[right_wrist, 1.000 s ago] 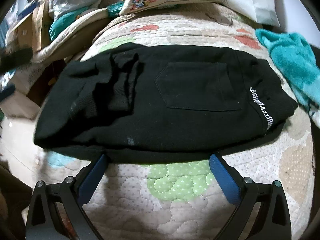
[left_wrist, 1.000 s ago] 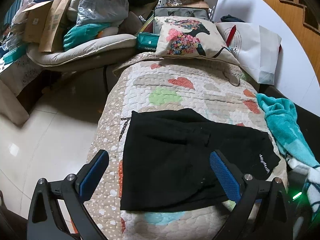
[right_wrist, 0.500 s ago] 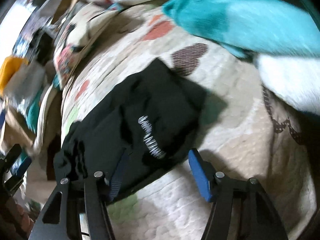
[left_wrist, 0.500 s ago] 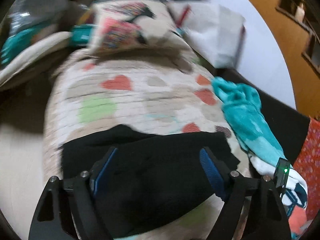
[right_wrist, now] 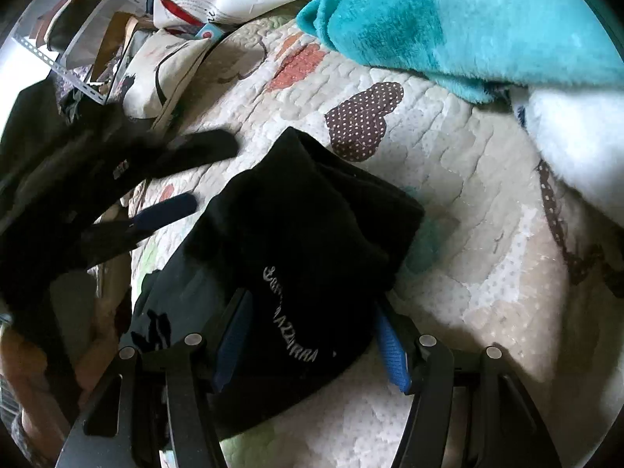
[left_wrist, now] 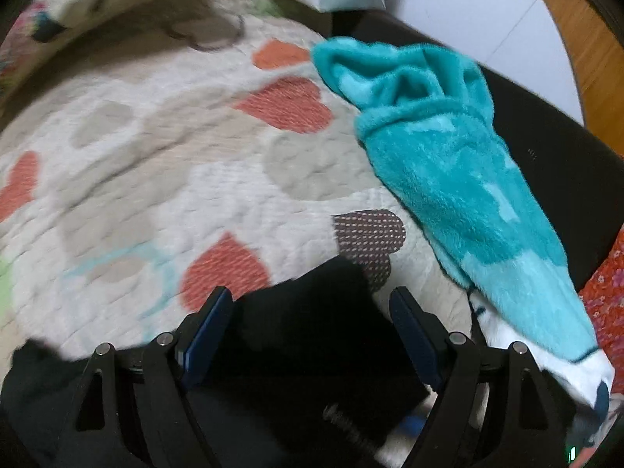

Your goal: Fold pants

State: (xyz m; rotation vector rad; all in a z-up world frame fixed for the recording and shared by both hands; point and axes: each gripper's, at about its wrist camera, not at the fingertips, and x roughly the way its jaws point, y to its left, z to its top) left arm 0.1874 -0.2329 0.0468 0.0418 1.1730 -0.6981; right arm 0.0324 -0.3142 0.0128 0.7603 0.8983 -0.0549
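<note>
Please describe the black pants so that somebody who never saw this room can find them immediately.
Look at the quilt with coloured hearts that covers the bed. The black pants lie on it, below the brown dotted heart and beside the teal fleece blanket. They are the only black garment there, with white lettering along one edge.

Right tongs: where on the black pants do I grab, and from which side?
Take the black pants at the near end bearing the white lettering, coming from the near edge. That hem bunches up off the quilt between the right tongs.
</note>
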